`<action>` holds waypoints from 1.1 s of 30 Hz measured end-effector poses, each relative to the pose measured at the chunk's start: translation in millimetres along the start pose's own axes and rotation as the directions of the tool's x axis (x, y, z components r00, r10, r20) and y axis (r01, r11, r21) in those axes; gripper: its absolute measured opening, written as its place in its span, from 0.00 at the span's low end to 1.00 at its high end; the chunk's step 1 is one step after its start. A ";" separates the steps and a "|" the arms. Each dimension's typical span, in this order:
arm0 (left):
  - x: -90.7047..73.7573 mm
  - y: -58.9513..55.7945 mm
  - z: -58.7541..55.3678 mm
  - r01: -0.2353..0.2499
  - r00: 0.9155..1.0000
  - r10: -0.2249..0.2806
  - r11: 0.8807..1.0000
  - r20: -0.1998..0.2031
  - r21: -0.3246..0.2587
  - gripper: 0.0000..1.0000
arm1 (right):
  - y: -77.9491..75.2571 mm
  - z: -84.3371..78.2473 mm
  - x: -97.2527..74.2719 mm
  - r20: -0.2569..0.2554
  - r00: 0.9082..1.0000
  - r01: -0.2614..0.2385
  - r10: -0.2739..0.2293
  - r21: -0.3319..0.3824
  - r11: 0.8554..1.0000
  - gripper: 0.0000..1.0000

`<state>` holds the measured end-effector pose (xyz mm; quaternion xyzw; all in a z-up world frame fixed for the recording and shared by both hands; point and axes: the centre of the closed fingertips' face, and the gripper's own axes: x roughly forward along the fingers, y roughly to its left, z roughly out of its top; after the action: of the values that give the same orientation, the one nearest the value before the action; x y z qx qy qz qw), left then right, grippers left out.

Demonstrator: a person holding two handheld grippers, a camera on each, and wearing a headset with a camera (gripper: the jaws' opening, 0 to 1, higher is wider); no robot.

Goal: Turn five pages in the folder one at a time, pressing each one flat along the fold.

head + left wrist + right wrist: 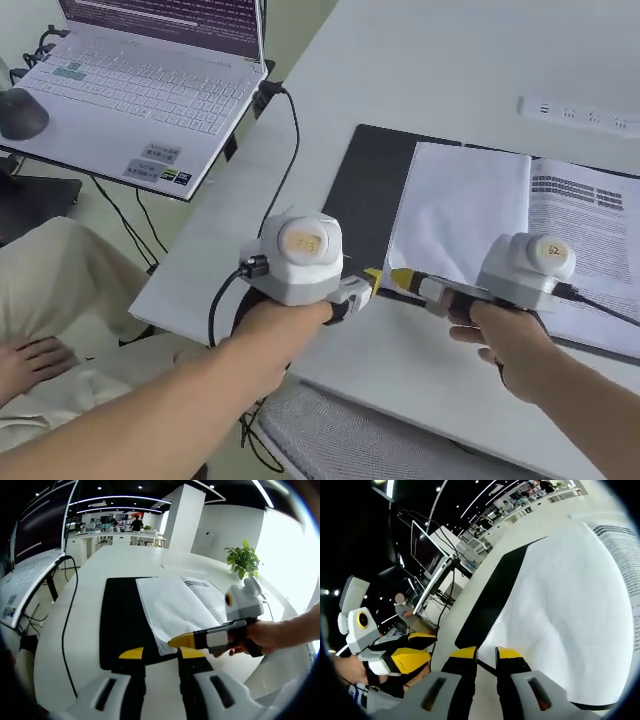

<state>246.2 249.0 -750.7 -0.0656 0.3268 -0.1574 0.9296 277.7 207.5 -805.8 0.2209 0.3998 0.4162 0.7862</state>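
1. Folder (368, 185) lies open on the white surface (440, 70), in the right half of the head view. Its black cover is bare at the left.
2. Blank page (460, 210) lies left of the fold and the printed page (590, 220) right of it. The blank page looks a bit bowed in the right gripper view, so I judge it isn't pressed flat yet.
3. The fold's long axis runs from bottom to top of the frame, away from the person. Its near end is hidden behind the right gripper.
4. Right gripper (485, 654) is held level, pointing frame-left, with its tips at the blank page's near corner. Its jaws stand a narrow slot apart. Can't tell if the paper's edge sits in the slot.
5. Left gripper (161, 653) is held level, pointing frame-right. Its jaws are parted wider and hold nothing, over the cover's near edge. The two grippers' tips almost meet.
6. Key relation: the fold lies frame-right of both sets of tips. The right hand (510, 335) is nearer, about over it.
7. Further out: laptop (150, 90) upper left, cable (290, 150) over the surface's edge, power strip (580, 112) upper right.
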 end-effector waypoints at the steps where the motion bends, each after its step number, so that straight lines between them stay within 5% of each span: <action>1: 1.9 -1.1 0.4 0.001 1.000 -0.001 1.000 0.000 0.002 0.22 | -0.8 0.8 -2.0 0.006 1.000 -0.002 0.002 -0.004 1.000 0.11; 6: 21.9 -8.0 -0.8 0.020 1.000 -0.019 0.999 -0.005 0.040 0.20 | -7.8 16.4 -23.6 0.084 0.996 0.014 -0.014 0.001 1.000 0.06; 11: 49.5 -19.4 -3.2 0.054 0.999 -0.054 0.995 0.001 0.081 0.18 | -16.0 49.0 -53.0 0.194 0.981 0.014 -0.024 0.049 0.999 0.07; 16: 65.6 -27.9 -5.4 0.064 0.998 -0.065 0.991 0.006 0.115 0.19 | -30.9 67.9 -69.3 0.216 0.976 0.011 -0.025 0.064 0.998 0.10; 18: 71.5 -30.4 -11.9 0.059 0.998 -0.056 0.987 -0.020 0.147 0.17 | -42.8 77.6 -75.8 0.230 0.973 0.012 -0.032 0.090 0.996 0.08; 23: 82.1 -25.1 -24.4 0.031 0.999 -0.024 0.982 -0.039 0.185 0.15 | -62.9 93.3 -83.0 0.237 0.971 0.003 -0.039 0.148 0.989 0.02; 33: 84.7 -16.5 -25.8 -0.008 1.000 0.008 0.970 0.002 0.244 0.08 | -117.2 128.6 -74.7 0.216 0.975 -0.030 -0.054 0.370 0.929 0.00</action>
<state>288.3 204.6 -816.9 0.0503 0.3047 -0.1926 0.9314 413.2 78.3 -777.3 0.4080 0.3821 0.3011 0.7726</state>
